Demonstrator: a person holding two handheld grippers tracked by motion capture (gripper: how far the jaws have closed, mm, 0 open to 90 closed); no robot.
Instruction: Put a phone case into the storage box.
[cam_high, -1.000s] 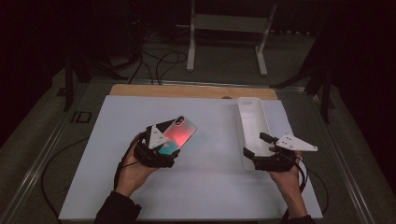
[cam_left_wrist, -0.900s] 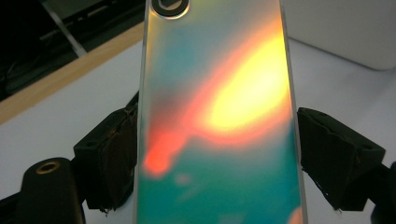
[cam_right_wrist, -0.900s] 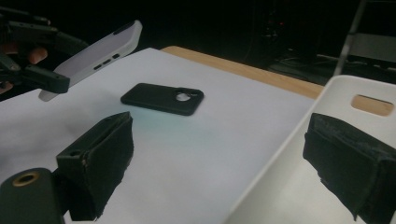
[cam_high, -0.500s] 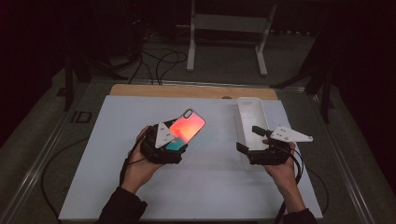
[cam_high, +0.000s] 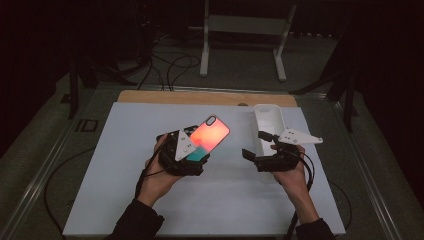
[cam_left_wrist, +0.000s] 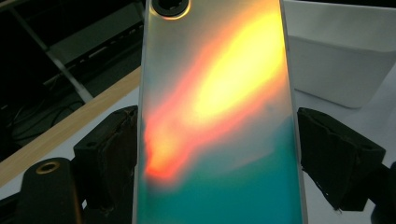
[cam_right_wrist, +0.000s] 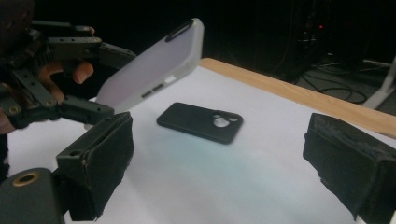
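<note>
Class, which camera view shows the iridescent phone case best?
The left gripper view: the phone case is close, between the left hand-held gripper's jaws. The high view shows it small; the right gripper view shows its pale other face.

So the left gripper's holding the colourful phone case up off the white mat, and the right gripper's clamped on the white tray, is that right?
Not quite. The right gripper is open and holds nothing; the right gripper view shows its jaws apart. The left gripper does hold the colourful phone case above the white mat.
</note>
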